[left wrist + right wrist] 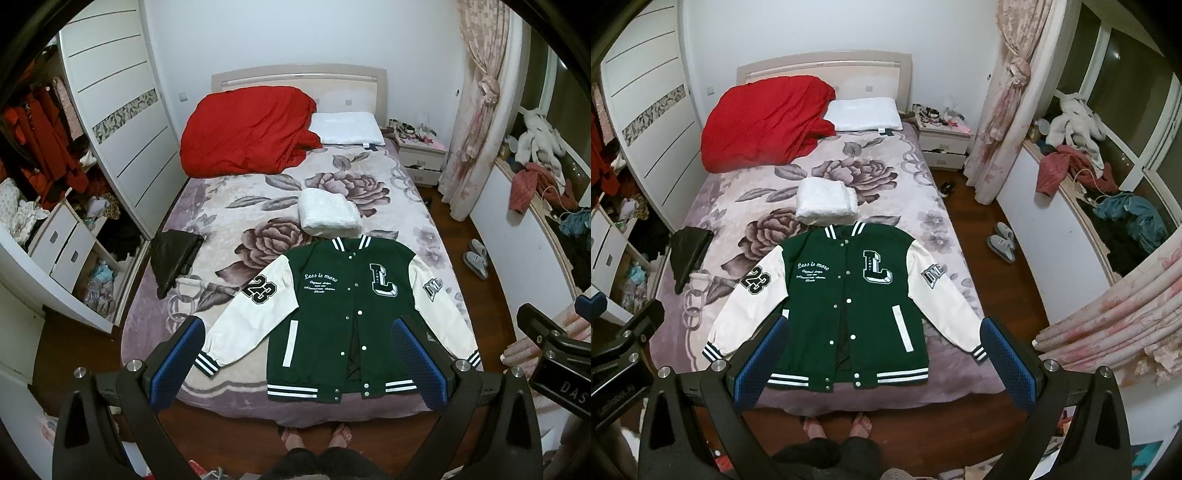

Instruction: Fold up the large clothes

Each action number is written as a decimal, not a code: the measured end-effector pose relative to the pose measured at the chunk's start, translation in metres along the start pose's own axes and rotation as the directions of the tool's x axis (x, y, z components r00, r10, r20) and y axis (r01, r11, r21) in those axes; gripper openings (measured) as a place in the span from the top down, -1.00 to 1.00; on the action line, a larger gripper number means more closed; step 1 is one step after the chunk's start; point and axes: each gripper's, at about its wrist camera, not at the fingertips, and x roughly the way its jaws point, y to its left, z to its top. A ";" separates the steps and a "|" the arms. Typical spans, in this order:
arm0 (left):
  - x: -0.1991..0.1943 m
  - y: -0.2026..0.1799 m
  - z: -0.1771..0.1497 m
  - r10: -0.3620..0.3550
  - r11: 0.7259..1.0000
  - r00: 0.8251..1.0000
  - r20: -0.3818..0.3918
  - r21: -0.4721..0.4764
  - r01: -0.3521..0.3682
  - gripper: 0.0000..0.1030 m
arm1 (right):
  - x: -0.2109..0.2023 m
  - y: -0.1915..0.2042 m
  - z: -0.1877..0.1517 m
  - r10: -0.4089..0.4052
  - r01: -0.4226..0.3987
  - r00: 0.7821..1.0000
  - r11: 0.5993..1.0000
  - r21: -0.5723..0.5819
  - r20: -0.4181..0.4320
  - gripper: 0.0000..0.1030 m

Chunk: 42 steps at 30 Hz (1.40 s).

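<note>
**Left wrist and right wrist views: varsity jacket laid out at the foot of my bed**

Left wrist view first, biggest stuff down. So the bed fills most of what I see, covered in a pale purple blanket with big rose prints. Over on my left is the white wardrobe with its sliding door pushed aside and clothes piled in the open part. Up by the headboard sits a bunched red duvet, with a white pillow just beside it on the right.

Then the thing I'm actually dealing with: the jacket. It's green with white sleeves, lying flat and face up at the near end of the bed, collar pointing away from me, hem right at the mattress edge. Both sleeves angle out and down to the sides. The front is only partly snapped and gapes open near the bottom. There's a "23" patch on one sleeve and a big "L" on the chest.

Touching the jacket's collar is a folded white towel. A black garment lies near the bed's left edge, well apart from the jacket. A nightstand stands right of the bed, and grey slippers sit on the wood floor.

My left gripper hovers over the jacket with its blue-padded fingers spread wide, holding nothing. My right gripper is the same in its own view: wide apart, nothing in it, hanging above the hem.
</note>
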 end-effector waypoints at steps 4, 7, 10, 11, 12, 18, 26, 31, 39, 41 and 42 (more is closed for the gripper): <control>-0.004 -0.003 0.005 -0.003 1.000 1.000 0.000 -0.003 0.003 -1.00 | -0.001 0.000 0.000 0.001 -0.001 1.000 1.000 -0.002 0.003 -1.00; -0.006 -0.005 0.007 -0.005 1.000 1.000 -0.001 -0.001 0.005 -1.00 | -0.003 -0.001 0.001 0.005 -0.005 1.000 1.000 0.001 0.003 -1.00; -0.005 -0.007 0.006 -0.003 1.000 1.000 0.000 -0.003 0.003 -1.00 | -0.002 -0.001 -0.002 0.002 -0.002 1.000 1.000 0.001 0.009 -1.00; -0.006 -0.008 0.007 -0.003 1.000 1.000 0.000 -0.005 0.003 -1.00 | -0.003 -0.002 0.000 0.003 -0.003 1.000 1.000 0.001 0.010 -1.00; -0.005 -0.007 0.005 -0.003 1.000 1.000 0.001 -0.004 0.003 -1.00 | -0.002 -0.002 -0.002 0.002 -0.002 1.000 1.000 0.000 0.009 -1.00; -0.006 -0.007 0.006 -0.004 1.000 1.000 0.003 -0.003 0.004 -1.00 | -0.005 -0.002 0.002 0.001 -0.001 1.000 1.000 0.001 0.010 -1.00; -0.007 -0.012 0.012 -0.008 1.000 1.000 0.011 -0.006 0.008 -1.00 | -0.005 -0.002 0.000 0.003 -0.003 1.000 1.000 0.001 0.012 -1.00; -0.008 -0.013 0.013 -0.008 1.000 1.000 0.015 -0.008 0.008 -1.00 | -0.008 -0.003 0.003 0.002 -0.002 1.000 1.000 0.002 0.015 -1.00; -0.016 -0.005 0.016 -0.012 1.000 0.999 0.034 -0.014 0.013 -1.00 | -0.006 -0.002 -0.001 0.002 -0.002 1.000 1.000 0.001 0.019 -1.00; -0.017 -0.006 0.016 -0.012 1.000 0.999 0.036 -0.015 0.013 -1.00 | -0.010 -0.003 0.006 0.002 -0.002 1.000 1.000 0.004 0.021 -1.00; -0.016 -0.006 0.015 -0.012 1.000 0.999 0.035 -0.014 0.013 -1.00 | -0.008 -0.003 0.003 0.003 -0.003 1.000 1.000 0.003 0.021 -1.00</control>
